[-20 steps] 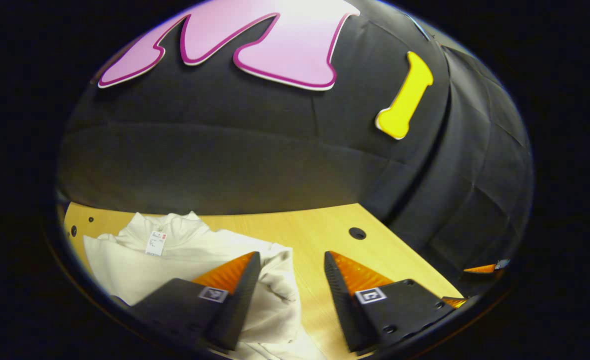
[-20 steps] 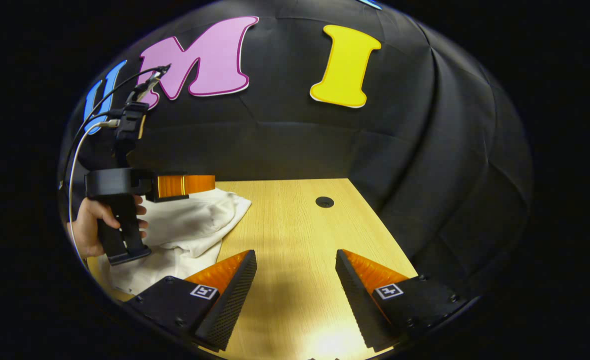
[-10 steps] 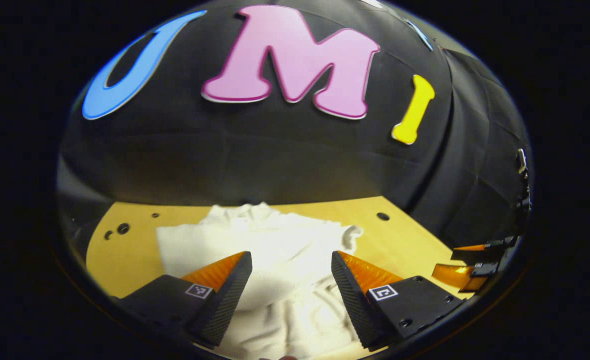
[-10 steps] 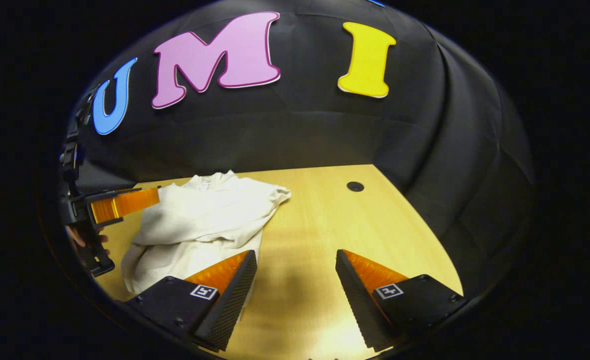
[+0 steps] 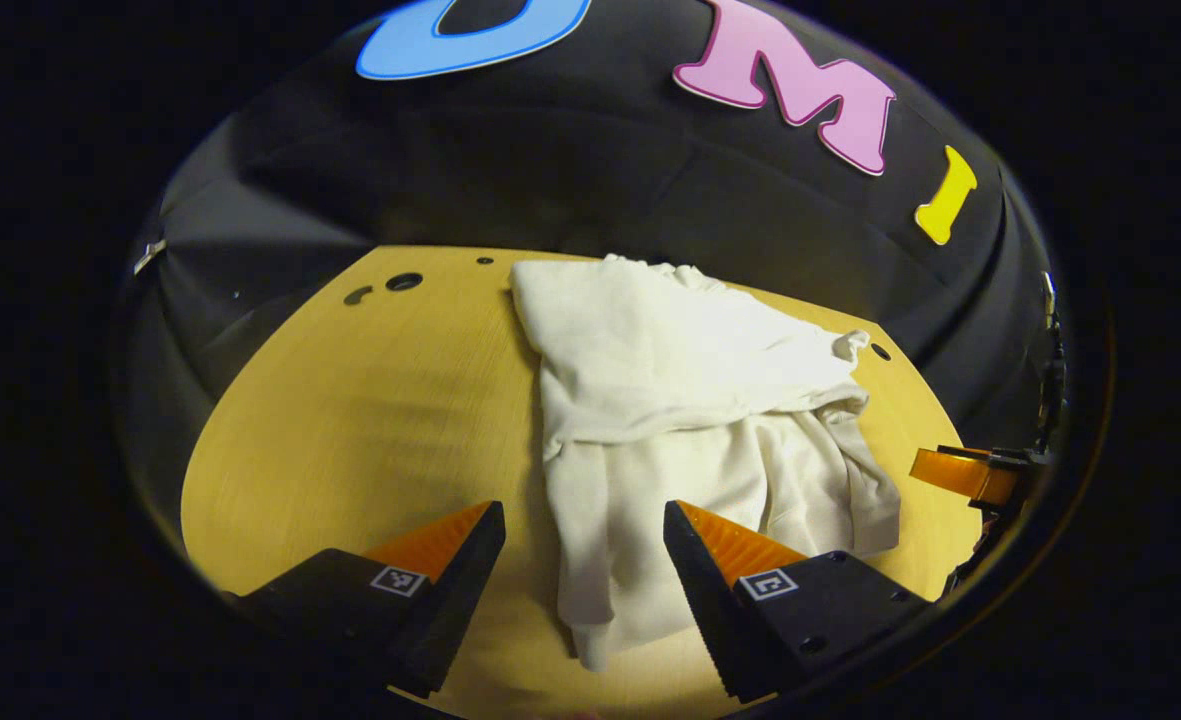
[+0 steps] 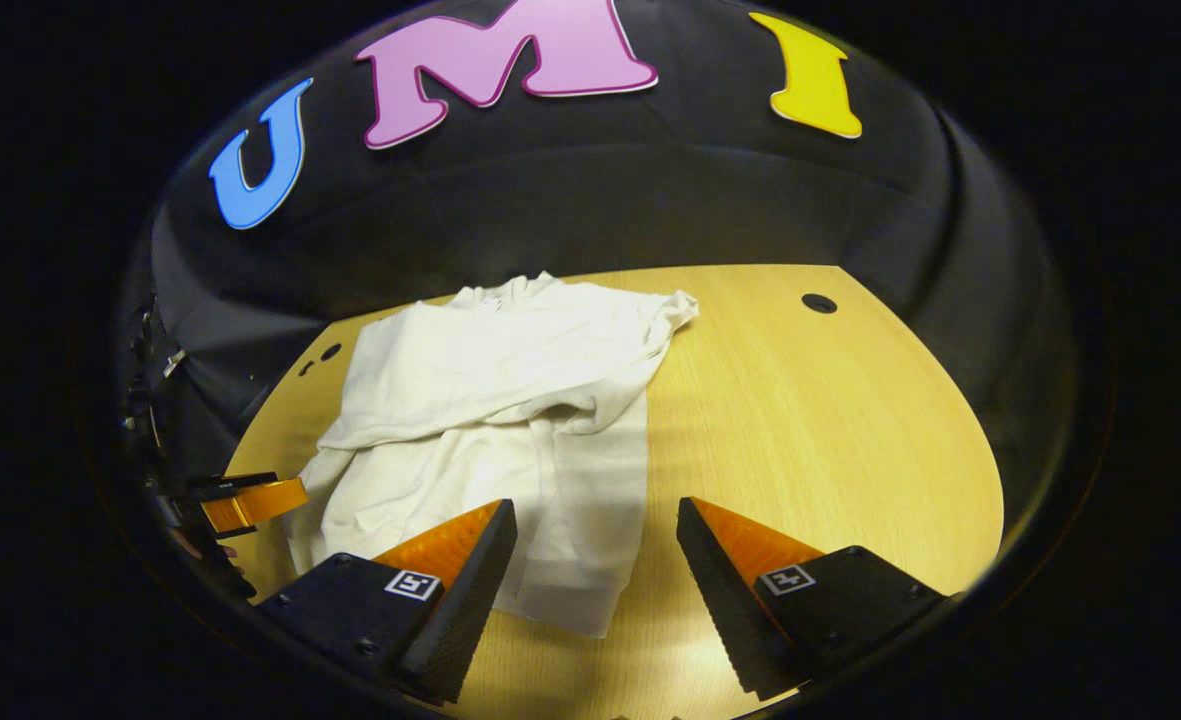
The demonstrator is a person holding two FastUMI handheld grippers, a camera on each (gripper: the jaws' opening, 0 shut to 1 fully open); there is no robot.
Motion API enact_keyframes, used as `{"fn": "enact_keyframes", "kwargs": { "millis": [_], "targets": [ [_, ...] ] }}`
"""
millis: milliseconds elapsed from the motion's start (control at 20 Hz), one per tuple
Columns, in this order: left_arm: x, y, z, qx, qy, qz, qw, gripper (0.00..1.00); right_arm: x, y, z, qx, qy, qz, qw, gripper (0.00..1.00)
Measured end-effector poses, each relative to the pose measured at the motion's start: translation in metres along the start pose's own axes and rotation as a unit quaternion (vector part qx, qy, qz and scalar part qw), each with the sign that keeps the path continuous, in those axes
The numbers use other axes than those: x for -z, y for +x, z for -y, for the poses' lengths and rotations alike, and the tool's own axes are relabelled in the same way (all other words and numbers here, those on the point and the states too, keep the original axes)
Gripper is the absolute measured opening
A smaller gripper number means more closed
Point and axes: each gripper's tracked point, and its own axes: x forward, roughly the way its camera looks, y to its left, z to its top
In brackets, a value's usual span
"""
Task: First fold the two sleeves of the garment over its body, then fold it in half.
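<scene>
A white long-sleeved garment [image 5: 680, 400] lies on the wooden table [image 5: 370, 400], collar toward the booth wall, with both sleeves laid across its body. My left gripper [image 5: 582, 560] hovers open near the garment's near hem, its right finger over the cloth, nothing held. In the right gripper view the same garment [image 6: 510, 400] sits left of centre, and my right gripper [image 6: 595, 565] is open above its near right corner, holding nothing. The right gripper [image 5: 970, 472] shows at the right edge of the left gripper view, the left gripper [image 6: 245, 500] at the left edge of the right gripper view.
Bare table [image 6: 810, 420] stretches to the right of the garment, with a round hole [image 6: 818, 303] near the far corner. More holes [image 5: 402, 282] mark the far left of the table. The black booth wall [image 6: 570, 210] closes off the back.
Both grippers have pulled back from the garment and risen, so the views now look down on the whole garment. The garment lies still with its sleeves folded over.
</scene>
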Motion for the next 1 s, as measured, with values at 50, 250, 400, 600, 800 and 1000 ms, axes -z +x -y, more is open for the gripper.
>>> {"fn": "enact_keyframes", "kwargs": {
  "millis": [50,250,400,600,800,1000],
  "targets": [
    [0.007,0.001,0.000,-0.001,0.000,-0.006,1.000,0.98,0.009,0.004,-0.003,-0.001,-0.002,-0.010,1.000,0.99],
    [0.034,0.000,0.003,0.000,0.000,-0.032,0.999,0.98,0.038,0.015,-0.007,0.004,-0.002,-0.041,0.999,0.99],
    [0.049,0.001,0.005,-0.005,0.005,-0.047,0.999,0.98,0.053,0.021,-0.004,0.011,0.005,-0.059,0.998,0.99],
    [0.063,0.008,0.006,-0.016,0.019,-0.055,0.998,1.00,0.062,0.025,-0.003,0.013,0.007,-0.070,0.997,1.00],
    [0.065,0.011,0.008,-0.030,0.067,-0.049,0.996,0.98,0.067,0.027,-0.005,0.025,-0.038,-0.069,0.997,0.99],
    [0.066,0.015,0.020,-0.021,0.070,-0.051,0.996,0.83,0.067,0.029,-0.013,0.024,-0.037,-0.068,0.997,0.86]
  ]
}}
